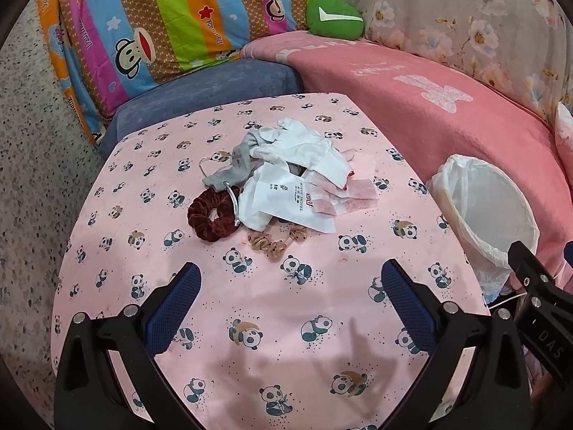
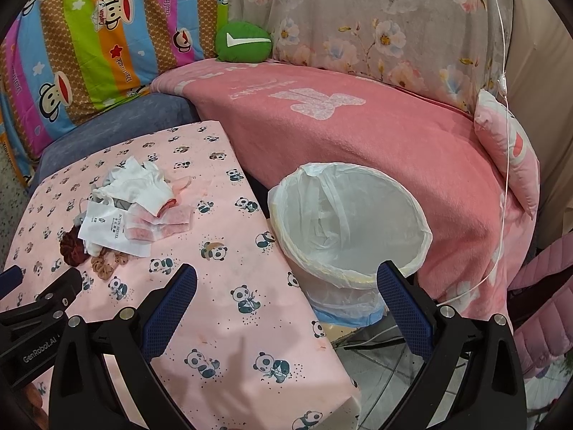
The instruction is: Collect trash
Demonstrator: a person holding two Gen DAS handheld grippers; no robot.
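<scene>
A heap lies mid-table on the panda cloth (image 1: pixel 286 304): white cloth gloves (image 1: pixel 304 147), a grey sock (image 1: pixel 236 168), a white hotel paper bag (image 1: pixel 286 200), clear pink-tinted wrappers (image 1: pixel 343 193), a dark red scrunchie (image 1: pixel 211 215) and a tan scrunchie (image 1: pixel 275 243). The heap also shows in the right wrist view (image 2: pixel 132 208). My left gripper (image 1: pixel 290 286) is open and empty, short of the heap. My right gripper (image 2: pixel 286 286) is open and empty, over the table edge before the white-lined bin (image 2: pixel 351 215). The bin also shows at the right of the left wrist view (image 1: pixel 490 208).
A sofa with a pink blanket (image 2: pixel 358 125) wraps behind the table and bin. A striped cartoon quilt (image 1: pixel 150 28) and a green cushion (image 1: pixel 335 18) lie at the back. A thin white cord (image 2: pixel 505 107) hangs at the right. Speckled floor lies left of the table.
</scene>
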